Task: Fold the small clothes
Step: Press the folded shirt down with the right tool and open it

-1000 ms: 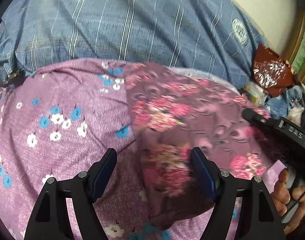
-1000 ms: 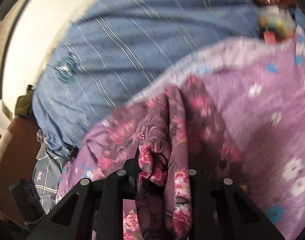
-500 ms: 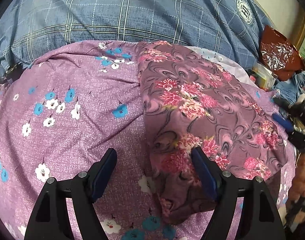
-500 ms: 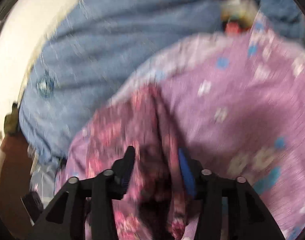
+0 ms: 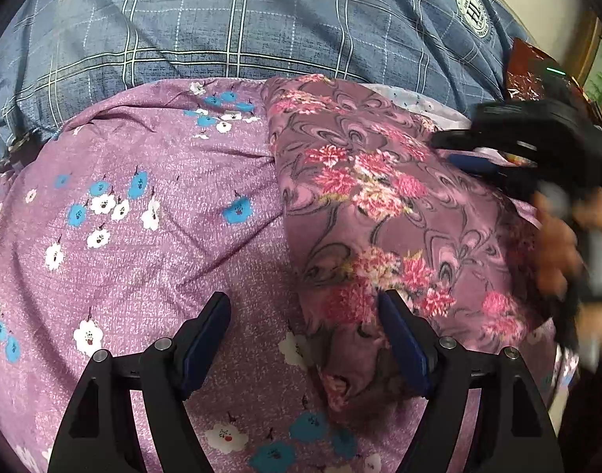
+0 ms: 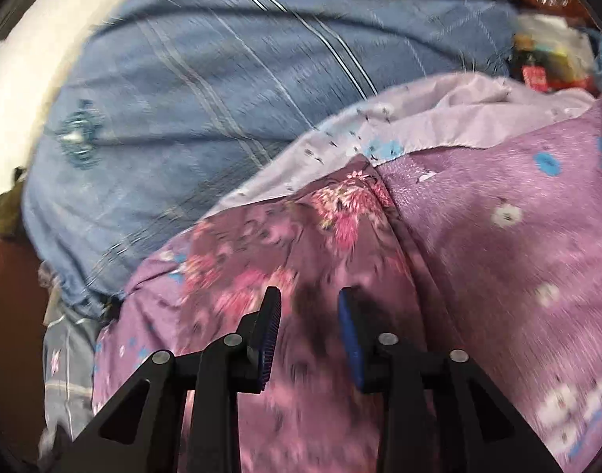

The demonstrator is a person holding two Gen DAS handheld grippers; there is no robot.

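The right gripper (image 5: 509, 149) and the hand (image 5: 557, 244) holding it are blurred beside the floral garment (image 5: 379, 205). The garment's near edge is hidden behind the left gripper's fingers (image 5: 403, 339).

Black left tool (image 5: 302, 329) — blue pads (image 5: 403, 349), silver screws.

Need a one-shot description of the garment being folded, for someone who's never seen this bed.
Start at the blue plaid bedding at the back; in front of it lies a purple sheet with blue and white flowers. The garment lies flat on the sheet's right half: darker mauve, grey swirls and pink blossoms, no blue.
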